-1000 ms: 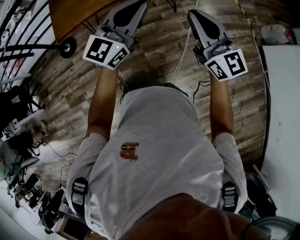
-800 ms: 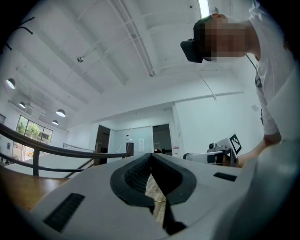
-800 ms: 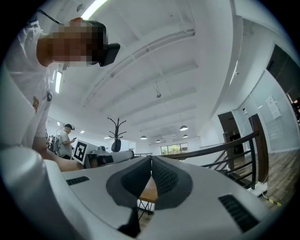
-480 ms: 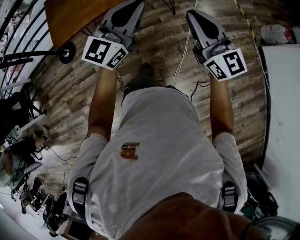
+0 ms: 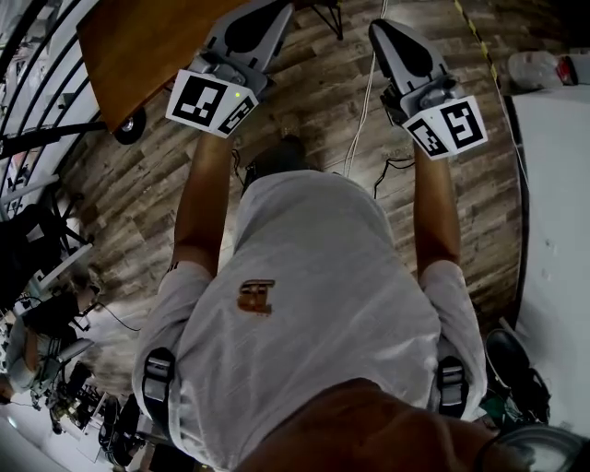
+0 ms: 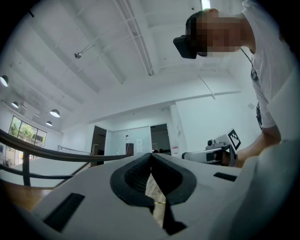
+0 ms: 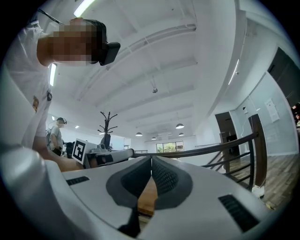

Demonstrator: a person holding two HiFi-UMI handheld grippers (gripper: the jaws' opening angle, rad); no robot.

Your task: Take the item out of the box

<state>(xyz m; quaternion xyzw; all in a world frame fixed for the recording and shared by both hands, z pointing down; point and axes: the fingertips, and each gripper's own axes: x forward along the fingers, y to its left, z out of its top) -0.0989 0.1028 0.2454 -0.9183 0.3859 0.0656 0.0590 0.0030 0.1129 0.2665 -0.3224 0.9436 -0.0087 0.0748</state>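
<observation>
No box and no item show in any view. In the head view both grippers are held out in front of the person's chest, over a wood-plank floor. My left gripper is at the upper left, and its jaws meet at the tips with nothing between them. My right gripper is at the upper right, its jaws likewise closed tip to tip and empty. Each gripper shows in the other's view, the right gripper and the left gripper. Both gripper views look up towards the ceiling.
A brown wooden tabletop on a wheeled base juts in at the upper left. A white surface runs along the right edge. A white cable lies on the floor. Dark railings and another person stand farther off.
The wooden tabletop at the upper left has come further into the head view. Both grippers keep the same pose, shut and empty.
</observation>
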